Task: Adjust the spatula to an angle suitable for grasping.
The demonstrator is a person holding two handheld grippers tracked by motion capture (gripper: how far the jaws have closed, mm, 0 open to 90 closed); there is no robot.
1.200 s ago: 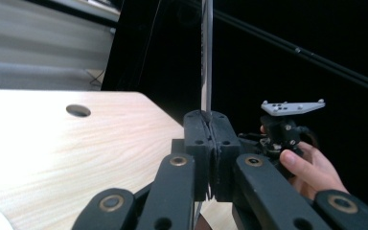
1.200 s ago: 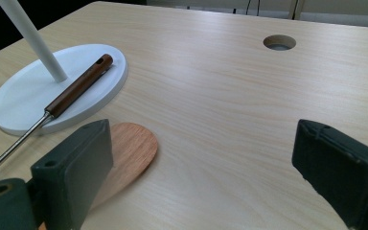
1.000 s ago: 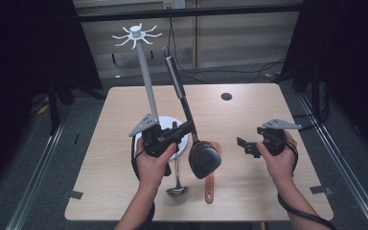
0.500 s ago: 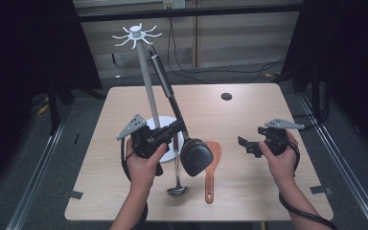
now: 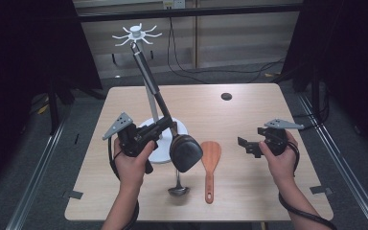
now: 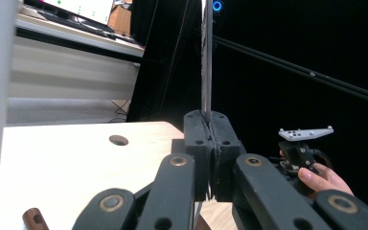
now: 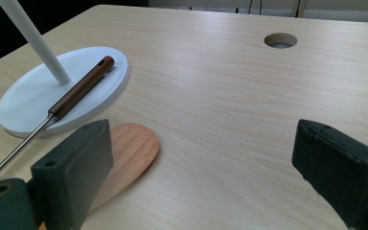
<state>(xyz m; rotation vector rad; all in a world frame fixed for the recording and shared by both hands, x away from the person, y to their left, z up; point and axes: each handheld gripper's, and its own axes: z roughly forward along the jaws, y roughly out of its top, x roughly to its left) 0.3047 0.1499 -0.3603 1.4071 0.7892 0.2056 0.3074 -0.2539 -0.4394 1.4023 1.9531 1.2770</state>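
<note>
The left gripper point(image 5: 160, 128) is clenched on the neck of a black spatula point(image 5: 163, 111), just above its broad head. In the left gripper view the two jaws press together on the thin shaft, which rises straight up between them. Compared with one second ago, the left hand point(image 5: 133, 160) has carried the spatula to the left, and the long handle has leaned the same way: before, its far end was to the right of the white stand point(image 5: 148, 88), and now this end is just under the hooks of the white hook ring point(image 5: 137, 34) at the top. I cannot tell whether it touches a hook already. This change suggests that the work in hand is to hang the spatula on the stand, and that the approach is nearly finished; what seems to remain is to catch the end of the handle on one hook and then release. The right gripper point(image 5: 250, 146) has stayed in the same place, above the right part of the table point(image 5: 249, 110), with its jaws wide apart and nothing between them. A wooden spatula point(image 5: 210, 160) and a metal ladle point(image 5: 178, 188) lie on the table, near the person; the ladle's brown handle rests on the base of the stand.
</note>
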